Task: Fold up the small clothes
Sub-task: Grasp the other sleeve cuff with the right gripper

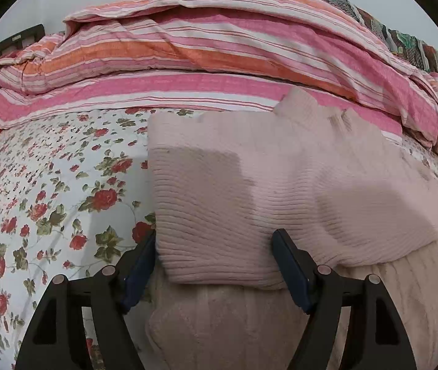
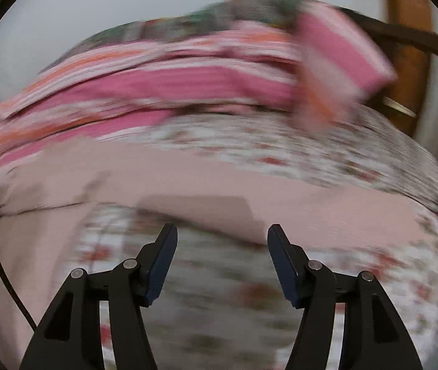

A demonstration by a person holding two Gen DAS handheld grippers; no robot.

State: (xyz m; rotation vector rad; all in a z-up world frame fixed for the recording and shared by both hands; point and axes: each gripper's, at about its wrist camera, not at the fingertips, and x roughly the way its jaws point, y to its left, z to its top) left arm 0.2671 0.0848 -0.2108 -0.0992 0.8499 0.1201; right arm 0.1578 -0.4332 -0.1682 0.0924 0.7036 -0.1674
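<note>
Lying crosswise, pink sweater points collar toward striped quilt.

The left gripper points forward and a little down, with its 2 dark fingers spread wide apart. The tip of one finger is hidden in part, so the contact there I cannot tell. The right gripper also has its 2 fingers wide apart, with nothing between them. Its view is blurred.
</note>
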